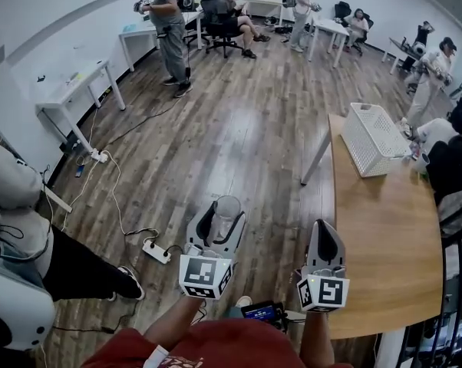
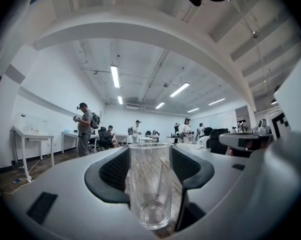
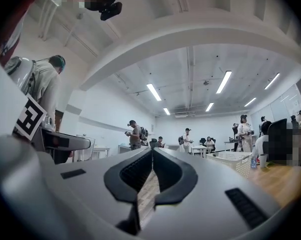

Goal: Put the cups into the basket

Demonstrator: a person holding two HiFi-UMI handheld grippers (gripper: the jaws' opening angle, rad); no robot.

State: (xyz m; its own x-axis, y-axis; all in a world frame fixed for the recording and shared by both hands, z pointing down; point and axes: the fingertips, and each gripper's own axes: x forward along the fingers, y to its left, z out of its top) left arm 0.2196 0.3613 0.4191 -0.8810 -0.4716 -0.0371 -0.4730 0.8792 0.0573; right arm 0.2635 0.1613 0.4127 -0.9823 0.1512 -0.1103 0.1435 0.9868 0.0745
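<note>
My left gripper [image 1: 226, 215] is shut on a clear glass cup [image 1: 226, 208], held upright over the wooden floor, left of the table. In the left gripper view the cup [image 2: 150, 184] stands between the two black pads, empty. My right gripper [image 1: 324, 240] is shut with nothing in it, over the near left edge of the wooden table [image 1: 384, 236]; in the right gripper view its jaws [image 3: 151, 158] meet at the tips. The white slatted basket [image 1: 373, 137] sits at the table's far end, and it shows far off in the right gripper view [image 3: 234, 159].
A power strip [image 1: 156, 251] and cables lie on the floor to my left. A white desk [image 1: 74, 83] stands along the left wall. Several people stand or sit at the room's far end, and a seated person [image 1: 453, 159] is beside the table's right edge.
</note>
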